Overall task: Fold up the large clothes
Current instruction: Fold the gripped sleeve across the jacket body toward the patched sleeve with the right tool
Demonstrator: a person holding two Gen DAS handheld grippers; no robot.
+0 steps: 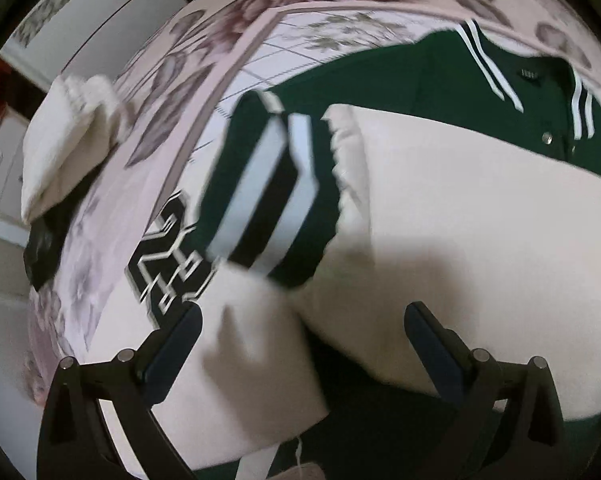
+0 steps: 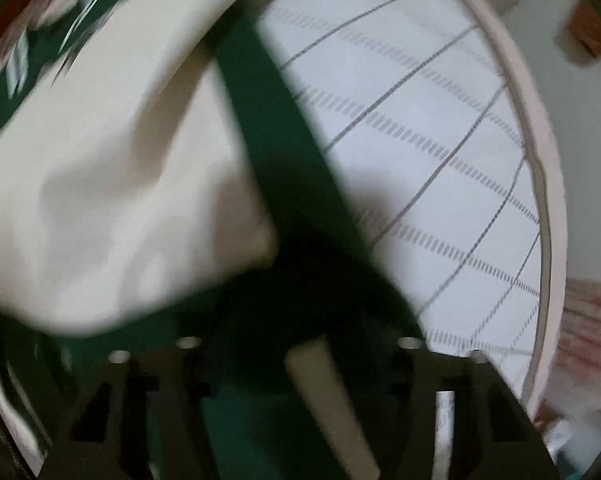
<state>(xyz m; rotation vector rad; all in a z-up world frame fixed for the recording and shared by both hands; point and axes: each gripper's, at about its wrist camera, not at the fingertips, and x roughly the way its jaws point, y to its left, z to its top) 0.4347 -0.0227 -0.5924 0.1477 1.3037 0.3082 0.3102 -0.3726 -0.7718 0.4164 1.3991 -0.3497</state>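
Left gripper (image 1: pixel 302 322), left wrist view: fingers spread wide, nothing between them, hovering just above a green varsity jacket (image 1: pixel 412 76) laid on a floral bedspread (image 1: pixel 228 40). Both cream sleeves are folded across the body; the near sleeve (image 1: pixel 256 344) lies directly below the jaws, and its striped cuff (image 1: pixel 260 192) rests on the jacket w/ the far sleeve (image 1: pixel 480 208) beside it. A black number patch (image 1: pixel 168 256) shows at the jacket's left edge. Cream pillow (image 1: pixel 60 148) sits well apart, near the bed's edge. Frame is motion-blurred.

Right gripper (image 2: pixel 296 360), right wrist view: heavy blur and shadow; fingertips are lost in dark fabric, so whether it is parted or clamped on cloth cannot be told. Green hem region (image 2: pixel 284 152) runs up from the jaws, cream sleeve (image 2: pixel 112 184) to its left, gridded bedspread panel (image 2: pixel 420 140) to its right.

Judgement, step in hand: sleeves in, body fold likely next.

Risks:
- Left pinches only the top sleeve layer → sleeve lifts off and unfolds.
- Hands lift unevenly → crooked crease, cuffs slide out.
- Jaws snag the bedspread along w/ the hem → sheet drags up.
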